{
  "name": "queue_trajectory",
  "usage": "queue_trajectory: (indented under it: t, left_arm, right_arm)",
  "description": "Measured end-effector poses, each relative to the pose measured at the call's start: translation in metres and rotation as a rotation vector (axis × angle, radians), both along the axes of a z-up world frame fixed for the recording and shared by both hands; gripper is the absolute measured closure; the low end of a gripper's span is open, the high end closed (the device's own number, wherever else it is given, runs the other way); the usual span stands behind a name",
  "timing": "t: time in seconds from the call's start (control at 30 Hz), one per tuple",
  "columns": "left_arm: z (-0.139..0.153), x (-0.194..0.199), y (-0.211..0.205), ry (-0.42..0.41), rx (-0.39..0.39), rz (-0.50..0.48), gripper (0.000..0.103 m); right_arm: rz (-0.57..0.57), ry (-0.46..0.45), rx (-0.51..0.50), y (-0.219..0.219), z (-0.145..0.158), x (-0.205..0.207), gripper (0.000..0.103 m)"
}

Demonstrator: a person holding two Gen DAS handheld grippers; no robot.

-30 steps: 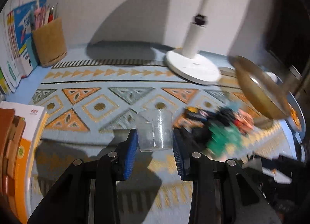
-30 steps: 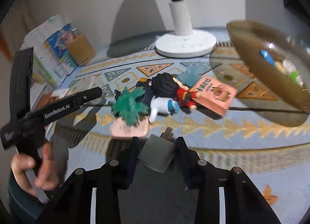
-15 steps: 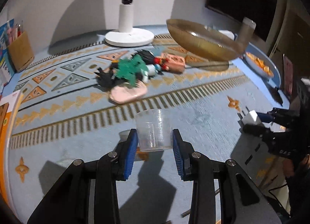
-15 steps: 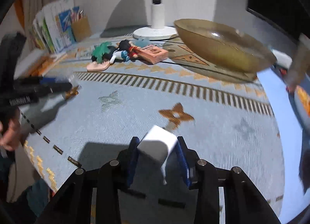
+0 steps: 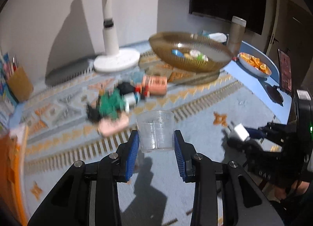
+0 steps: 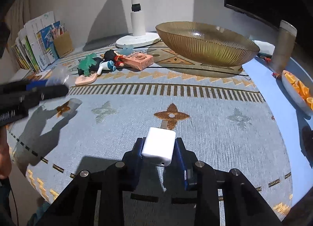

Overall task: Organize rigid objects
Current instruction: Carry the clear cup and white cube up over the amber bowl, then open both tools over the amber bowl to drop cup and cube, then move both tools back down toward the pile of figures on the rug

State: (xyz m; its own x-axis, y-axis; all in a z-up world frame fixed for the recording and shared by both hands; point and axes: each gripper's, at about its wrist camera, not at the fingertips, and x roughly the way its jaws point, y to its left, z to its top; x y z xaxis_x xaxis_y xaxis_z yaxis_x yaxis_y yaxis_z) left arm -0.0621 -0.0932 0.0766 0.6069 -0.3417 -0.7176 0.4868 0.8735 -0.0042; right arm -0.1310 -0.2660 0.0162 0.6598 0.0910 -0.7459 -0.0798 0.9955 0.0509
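Clear graduated cup [image 5: 155, 131] upright, clamped in left hand-held gripper [image 5: 156, 144]; white charger block [image 6: 158, 146] pinched by right hand-held gripper [image 6: 159, 152].

L gripper [image 5: 156, 144] & R gripper [image 6: 158, 149] both clamped, held above table.

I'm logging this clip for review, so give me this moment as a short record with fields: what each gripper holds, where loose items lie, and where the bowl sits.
left gripper: shut on clear measuring cup, held above the rug
right gripper: shut on white charger, prongs pointing forward
amber bowl: on the patterned rug, right of the white lamp base
bowl contents: a few small coloured items, seen in the left wrist view
loose items: toy figures and orange box clustered left of the bowl
orange slices dish: at the table's right edge
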Motion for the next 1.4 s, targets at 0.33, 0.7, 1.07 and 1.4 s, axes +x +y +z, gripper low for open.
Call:
queue_trajectory:
  t: [0.33,0.7,1.07,1.4]
  left_arm:
    - [0.079,0.063,-0.044,-0.149,-0.043,-0.048,0.071]
    - [0.044,0.145,-0.11,0.052,-0.204,-0.05,0.071]
    - [0.005,0.159,-0.145,0.154,-0.127,-0.071,0.037]
    - [0.08,0.107,-0.054,0.002,-0.228,-0.021,0.019]
  right_arm:
    - [-0.147,-0.281,0.044,-0.081,0.127,0.039,0.072]
    - [-0.223,-0.139,0.251,-0.131,0.115,0.123,0.072]
    - [-0.272,-0.004,0.218,-0.149,0.078,0.152,0.053]
    - [-0.26,-0.148,0.198,-0.137,0.125,0.102,0.041]
